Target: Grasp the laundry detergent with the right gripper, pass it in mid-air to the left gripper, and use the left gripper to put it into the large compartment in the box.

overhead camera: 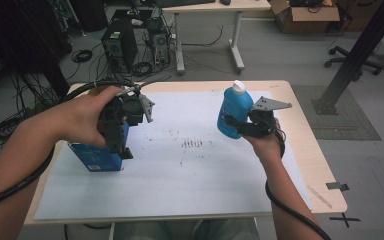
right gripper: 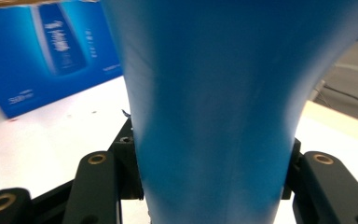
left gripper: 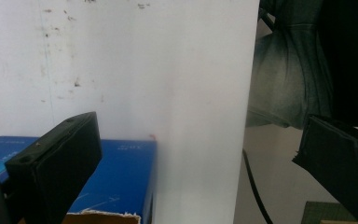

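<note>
White paper [overhead camera: 190, 165] covers the table; right gripper [overhead camera: 240, 127] pinches the blue bottle [overhead camera: 234, 112] aloft, while left gripper [overhead camera: 122, 142], jaws spread, hovers over the blue box [overhead camera: 96, 159], probably steadying it.

Your high view is dim and soft, darkest at its upper left corner. In the left gripper view, the white sheet [left gripper: 144, 70] beyond your jaws glares, washed out. In the right gripper view, the blue bottle [right gripper: 214, 116] between the jaws blurs, and the blue box [right gripper: 51, 51] behind it is smeared.
</note>
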`<state>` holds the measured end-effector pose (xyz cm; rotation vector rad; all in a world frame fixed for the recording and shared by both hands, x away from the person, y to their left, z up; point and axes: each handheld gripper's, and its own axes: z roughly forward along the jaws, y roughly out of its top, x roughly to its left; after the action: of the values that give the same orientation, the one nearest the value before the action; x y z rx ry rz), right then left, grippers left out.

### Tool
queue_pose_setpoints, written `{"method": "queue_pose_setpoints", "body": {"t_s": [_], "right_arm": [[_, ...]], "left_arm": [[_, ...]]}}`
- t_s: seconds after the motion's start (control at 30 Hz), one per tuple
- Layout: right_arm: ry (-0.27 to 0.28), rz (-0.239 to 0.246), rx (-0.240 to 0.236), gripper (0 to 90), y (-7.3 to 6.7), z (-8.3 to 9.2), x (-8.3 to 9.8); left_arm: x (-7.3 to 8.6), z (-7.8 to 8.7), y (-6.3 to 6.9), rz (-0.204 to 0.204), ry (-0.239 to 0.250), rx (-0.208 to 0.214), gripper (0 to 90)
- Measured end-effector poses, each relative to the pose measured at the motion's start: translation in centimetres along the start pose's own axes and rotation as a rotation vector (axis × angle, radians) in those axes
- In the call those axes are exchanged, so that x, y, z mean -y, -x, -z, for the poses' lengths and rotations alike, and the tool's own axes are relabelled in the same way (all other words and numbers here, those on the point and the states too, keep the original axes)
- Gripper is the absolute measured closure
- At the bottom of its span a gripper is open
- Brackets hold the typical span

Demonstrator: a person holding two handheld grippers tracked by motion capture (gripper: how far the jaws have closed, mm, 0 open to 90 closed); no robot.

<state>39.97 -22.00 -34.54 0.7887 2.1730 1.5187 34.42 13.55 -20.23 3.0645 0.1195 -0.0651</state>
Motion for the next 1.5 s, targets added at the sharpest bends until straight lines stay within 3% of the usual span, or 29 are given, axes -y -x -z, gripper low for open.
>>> {"method": "queue_pose_setpoints", "body": {"t_s": [0.27,0.53,0.7,1.07,1.5], "right_arm": [[-0.024,0.066,-0.147,45.9,-1.1,2.0,-2.2],[-0.030,0.140,-0.227,45.9,-2.8,3.1,-3.5],[-0.036,0.162,-0.268,45.8,-3.7,3.2,-3.4],[-0.059,0.217,-0.351,45.8,-5.4,2.1,-2.0],[-0.075,0.249,-0.451,45.7,-7.5,-0.9,0.2]], "left_arm": [[-1.1,0.4,-0.1,-0.012,-0.003,0.003,0.2],[-2.3,0.7,-0.2,-0.029,-0.013,0.002,0.2],[-2.9,1.0,-0.2,-0.045,0.001,0.005,0.2],[-4.0,0.0,-0.3,-0.079,-0.004,0.013,0.2],[-4.4,-1.4,-0.2,-0.103,0.004,0.020,0.2]]}}
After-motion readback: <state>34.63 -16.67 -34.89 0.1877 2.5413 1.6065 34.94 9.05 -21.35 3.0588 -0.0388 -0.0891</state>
